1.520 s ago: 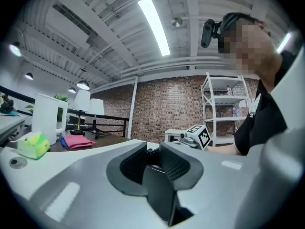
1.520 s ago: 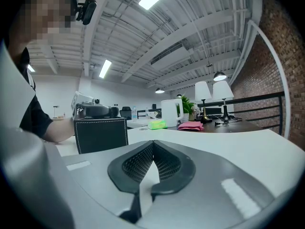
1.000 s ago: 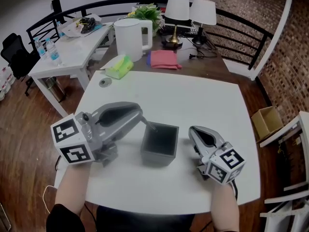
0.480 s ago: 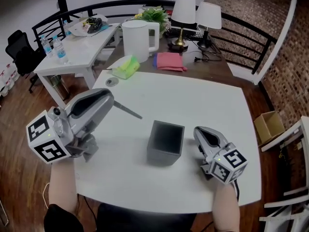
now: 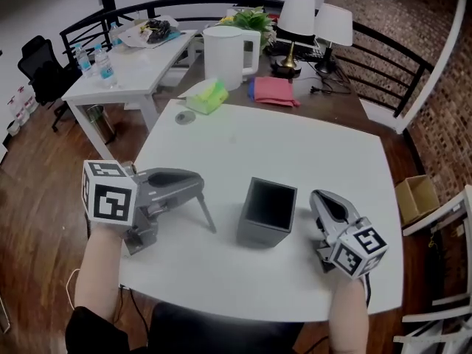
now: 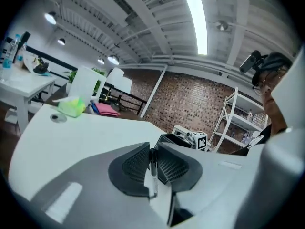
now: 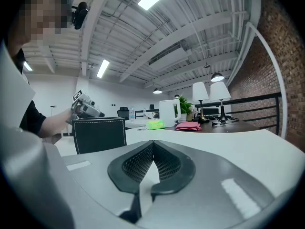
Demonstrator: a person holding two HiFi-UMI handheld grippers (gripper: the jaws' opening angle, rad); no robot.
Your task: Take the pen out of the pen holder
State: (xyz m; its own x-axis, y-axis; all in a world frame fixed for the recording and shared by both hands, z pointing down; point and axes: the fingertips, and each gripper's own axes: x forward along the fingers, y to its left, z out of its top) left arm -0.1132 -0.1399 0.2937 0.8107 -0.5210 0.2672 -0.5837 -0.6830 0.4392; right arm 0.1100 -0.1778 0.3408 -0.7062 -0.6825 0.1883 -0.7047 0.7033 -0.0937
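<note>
A dark square pen holder (image 5: 267, 212) stands on the white table (image 5: 295, 153), and what I see of its inside holds nothing. My left gripper (image 5: 199, 192) is to its left, shut on a thin dark pen (image 5: 206, 213) that slants down toward the tabletop. The left gripper view shows the pen (image 6: 153, 168) pinched between the ribbed pads (image 6: 135, 162), with the holder (image 6: 174, 140) just beyond. My right gripper (image 5: 320, 198) rests right of the holder, jaws shut with nothing between them. In the right gripper view the holder (image 7: 98, 134) stands to the left, ahead of the right gripper (image 7: 152, 146).
Across the table lie a green packet (image 5: 207, 96), a small round disc (image 5: 185, 116), a white kettle (image 5: 229, 46), a pink cloth (image 5: 275, 91) and two lamps (image 5: 315, 21). A second white table (image 5: 125, 57) with bottles stands at the left. A black railing (image 5: 383, 50) runs behind.
My left gripper has lifted the pen out of the holder, swung left and come down toward the table. The right gripper has stayed put.
</note>
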